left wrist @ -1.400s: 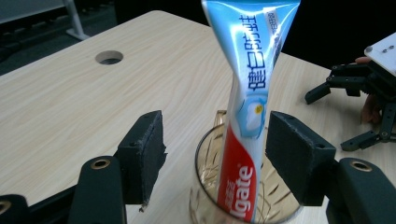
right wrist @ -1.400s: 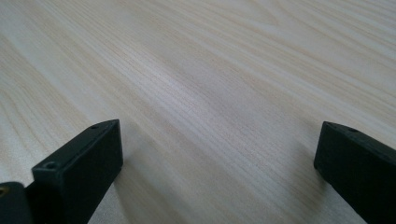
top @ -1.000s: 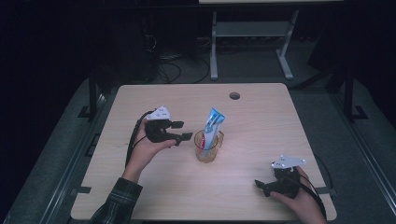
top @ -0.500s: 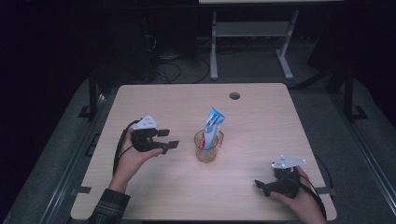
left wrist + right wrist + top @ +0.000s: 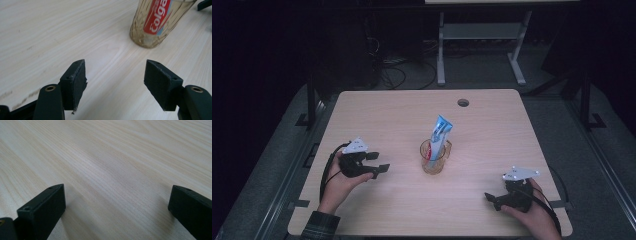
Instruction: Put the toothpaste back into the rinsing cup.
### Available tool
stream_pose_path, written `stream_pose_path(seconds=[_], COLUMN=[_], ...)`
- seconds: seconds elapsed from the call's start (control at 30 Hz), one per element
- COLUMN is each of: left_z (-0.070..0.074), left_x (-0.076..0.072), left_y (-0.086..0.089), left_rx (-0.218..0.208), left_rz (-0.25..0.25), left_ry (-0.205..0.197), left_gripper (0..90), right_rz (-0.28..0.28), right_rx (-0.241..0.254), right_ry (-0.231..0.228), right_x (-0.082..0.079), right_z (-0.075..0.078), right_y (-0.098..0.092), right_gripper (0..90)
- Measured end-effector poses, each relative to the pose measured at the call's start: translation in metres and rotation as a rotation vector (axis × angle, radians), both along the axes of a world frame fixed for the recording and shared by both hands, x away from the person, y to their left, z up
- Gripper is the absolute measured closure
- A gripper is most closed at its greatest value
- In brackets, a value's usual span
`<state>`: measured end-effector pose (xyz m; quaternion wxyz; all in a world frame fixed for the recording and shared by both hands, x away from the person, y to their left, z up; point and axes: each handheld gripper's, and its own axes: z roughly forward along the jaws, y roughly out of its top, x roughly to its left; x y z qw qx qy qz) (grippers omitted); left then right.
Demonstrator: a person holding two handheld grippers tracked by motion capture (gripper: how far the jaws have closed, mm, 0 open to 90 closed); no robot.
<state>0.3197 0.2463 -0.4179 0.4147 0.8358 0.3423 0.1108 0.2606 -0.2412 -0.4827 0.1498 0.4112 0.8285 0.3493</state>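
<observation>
At the near edge of the table (image 5: 362, 115), my right tool (image 5: 492, 198) rests low on the wood with its jaws spread wide and nothing between them; the right gripper view looks out along the two black pads over bare wood grain. My left tool (image 5: 379, 162) sits at the near left, also gaping and empty, its jaws pointed across the table toward the middle. In the left gripper view, the open space between its pads (image 5: 75, 82) frames plain tabletop, with the foot of the glass (image 5: 152, 35) standing a little beyond them and off to the right.

Further out, near the centre of the table, the amber glass (image 5: 434, 157) stands upright with a tube of toothpaste (image 5: 439, 136) propped inside it, cap end down, its blue and white tail leaning up over the rim. The red brand panel of the tube (image 5: 157, 15) reads clearly through the glass wall.

Beyond that the tabletop runs bare to a round cable hole (image 5: 463, 102) near the far edge, with a grey metal stand (image 5: 479, 35) on the dark floor behind.

By my reading, the tube is in the glass, both tools are free of it and well apart from it, and little, if anything, seems left to do.
</observation>
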Motion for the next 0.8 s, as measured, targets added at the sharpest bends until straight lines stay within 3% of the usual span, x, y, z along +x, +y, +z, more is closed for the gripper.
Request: stream_pose_path(seconds=[0.3, 0.8], left_z=[-0.013, -0.034], left_x=[-0.015, -0.035], left_y=[0.013, 0.027], left_rx=[0.04, 0.144], left_rz=[0.039, 0.11], left_ry=[0.022, 0.051], left_gripper=[31.7, 25.5], right_rz=[0.0, 0.0], right_rx=[0.0, -0.001], right_ry=[-0.001, -0.002], right_x=[0.0, 0.0], right_z=[0.0, 0.0], right_y=[0.0, 0.0], right_gripper=[0.5, 0.5])
